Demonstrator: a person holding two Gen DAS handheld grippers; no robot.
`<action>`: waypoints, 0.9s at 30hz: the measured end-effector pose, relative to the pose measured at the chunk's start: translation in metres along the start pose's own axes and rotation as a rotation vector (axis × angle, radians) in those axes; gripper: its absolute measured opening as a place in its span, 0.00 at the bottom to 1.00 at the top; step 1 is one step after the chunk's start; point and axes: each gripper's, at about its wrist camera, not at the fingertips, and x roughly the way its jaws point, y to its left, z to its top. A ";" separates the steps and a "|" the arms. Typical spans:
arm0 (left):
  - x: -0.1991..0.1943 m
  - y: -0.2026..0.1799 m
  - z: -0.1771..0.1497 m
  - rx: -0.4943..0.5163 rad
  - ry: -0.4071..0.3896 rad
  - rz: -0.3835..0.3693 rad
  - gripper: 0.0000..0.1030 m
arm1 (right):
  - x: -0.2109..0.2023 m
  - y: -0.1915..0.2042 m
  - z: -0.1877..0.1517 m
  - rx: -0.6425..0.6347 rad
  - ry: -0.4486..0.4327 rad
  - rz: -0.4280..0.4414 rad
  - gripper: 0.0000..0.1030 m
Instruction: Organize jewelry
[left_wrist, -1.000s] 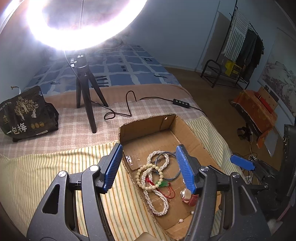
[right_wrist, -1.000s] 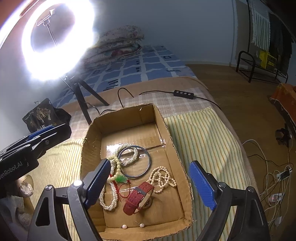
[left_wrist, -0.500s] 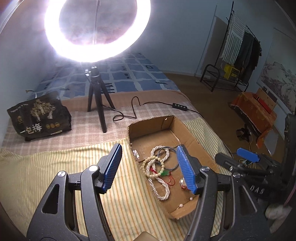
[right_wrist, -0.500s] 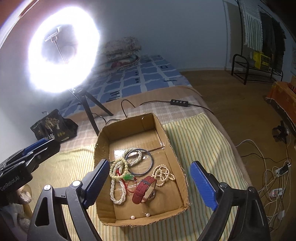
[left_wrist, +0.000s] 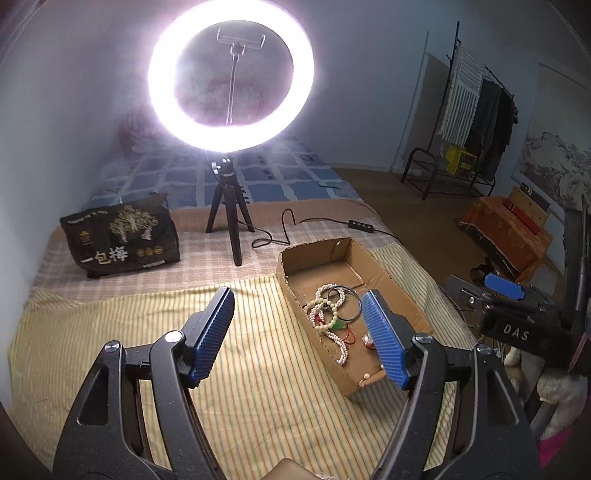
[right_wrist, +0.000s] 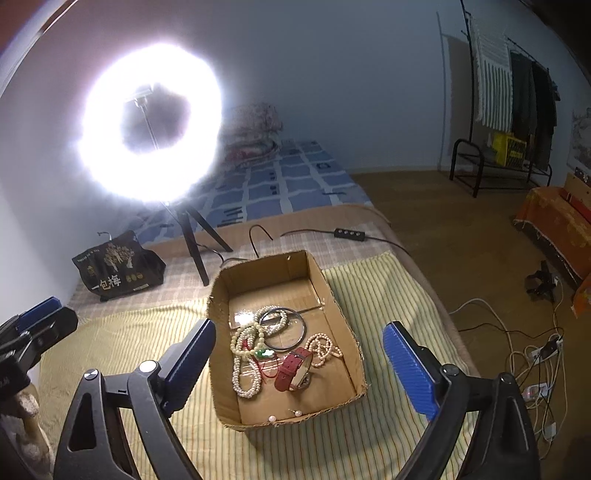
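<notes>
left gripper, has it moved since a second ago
Yes. The left gripper has pulled back and up from the cardboard box, which now looks smaller and sits right of its jaws. They have just been opening, with nothing between them.

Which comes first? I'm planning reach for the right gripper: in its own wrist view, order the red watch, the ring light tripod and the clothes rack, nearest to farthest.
From the right gripper:
1. Red watch, in the cardboard box, just ahead between the fingers.
2. Ring light tripod, beyond the box, to the left on the bed.
3. Clothes rack, far right, by the back wall.
</notes>
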 end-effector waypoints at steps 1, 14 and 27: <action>-0.006 -0.001 -0.002 0.007 -0.009 -0.001 0.76 | -0.004 0.002 -0.001 -0.002 -0.010 -0.004 0.99; -0.061 -0.003 -0.031 0.042 -0.064 0.026 0.84 | -0.061 0.028 -0.017 -0.062 -0.158 -0.031 1.00; -0.093 -0.003 -0.043 0.102 -0.160 0.121 0.99 | -0.080 0.044 -0.036 -0.073 -0.203 -0.017 1.00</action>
